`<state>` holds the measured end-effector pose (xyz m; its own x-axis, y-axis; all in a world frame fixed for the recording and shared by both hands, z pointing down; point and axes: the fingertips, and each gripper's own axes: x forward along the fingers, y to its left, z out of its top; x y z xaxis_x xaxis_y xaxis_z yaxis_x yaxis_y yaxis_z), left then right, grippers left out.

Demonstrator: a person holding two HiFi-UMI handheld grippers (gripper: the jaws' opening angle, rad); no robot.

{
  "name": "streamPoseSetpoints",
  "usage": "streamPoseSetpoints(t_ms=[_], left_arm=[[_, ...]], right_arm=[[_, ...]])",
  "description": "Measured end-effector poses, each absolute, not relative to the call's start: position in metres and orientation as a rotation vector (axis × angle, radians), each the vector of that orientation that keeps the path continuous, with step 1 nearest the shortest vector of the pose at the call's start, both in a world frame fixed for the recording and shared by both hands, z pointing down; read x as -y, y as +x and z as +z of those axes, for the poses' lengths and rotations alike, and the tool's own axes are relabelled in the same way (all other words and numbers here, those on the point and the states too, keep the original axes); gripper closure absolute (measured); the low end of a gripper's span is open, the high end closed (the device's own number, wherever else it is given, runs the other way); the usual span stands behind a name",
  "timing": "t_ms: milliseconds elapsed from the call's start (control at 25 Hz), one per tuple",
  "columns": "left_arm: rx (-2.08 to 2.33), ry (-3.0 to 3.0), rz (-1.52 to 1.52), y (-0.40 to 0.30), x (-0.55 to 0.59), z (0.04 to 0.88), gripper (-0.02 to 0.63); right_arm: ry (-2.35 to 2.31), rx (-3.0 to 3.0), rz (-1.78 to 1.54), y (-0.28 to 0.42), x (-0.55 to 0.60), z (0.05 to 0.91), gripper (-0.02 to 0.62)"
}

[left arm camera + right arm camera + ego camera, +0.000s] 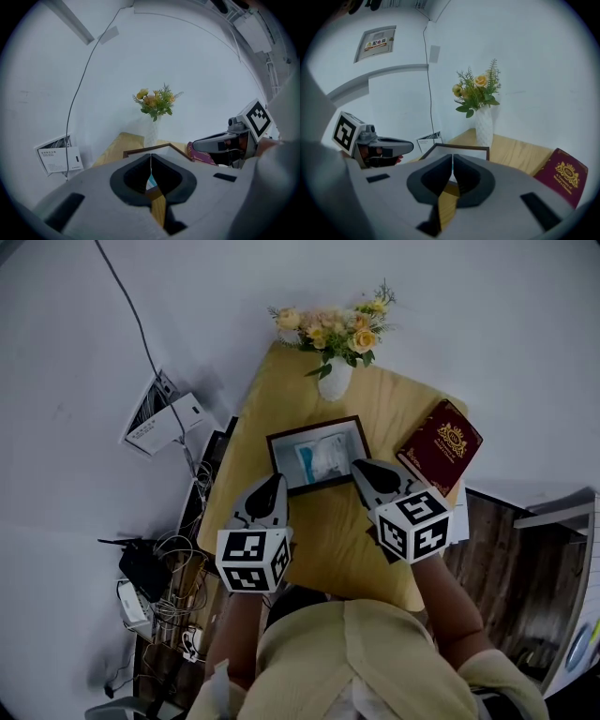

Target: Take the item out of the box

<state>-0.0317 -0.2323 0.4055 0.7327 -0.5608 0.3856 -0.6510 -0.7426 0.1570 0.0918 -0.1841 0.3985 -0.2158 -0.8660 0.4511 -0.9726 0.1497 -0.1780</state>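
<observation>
A shallow dark-framed box (319, 456) lies open on the wooden table (337, 540), and a white and teal packaged item (318, 459) rests inside it. My left gripper (274, 482) hovers at the box's near left corner, jaws shut and empty. My right gripper (360, 467) hovers at the box's near right edge, also shut with nothing held. In the left gripper view the box rim (150, 149) shows just past my shut tips (150, 157). The right gripper view shows the box (459, 151) beyond its closed tips (453, 158).
A white vase of yellow flowers (336, 345) stands at the table's far edge behind the box. A maroon book (440, 447) lies on the right. A white carton (161, 418) and cables (159, 587) sit on the floor to the left.
</observation>
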Motion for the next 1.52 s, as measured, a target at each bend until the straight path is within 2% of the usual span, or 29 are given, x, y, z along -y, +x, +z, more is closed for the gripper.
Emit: streamPoseSetpoints(t_ms=[880,1520], left_arm=[[0.784,2.648,0.473,-0.036,0.290,0.425,0.583],[0.735,2.618,0.470,-0.033,0.305,0.439,0.583]], right_arm=[[1.603,2.084,0.587,0.071,0.255,0.415,0.563],[1.117,1.978,0.488,0.055,0.270,0.456,0.563]])
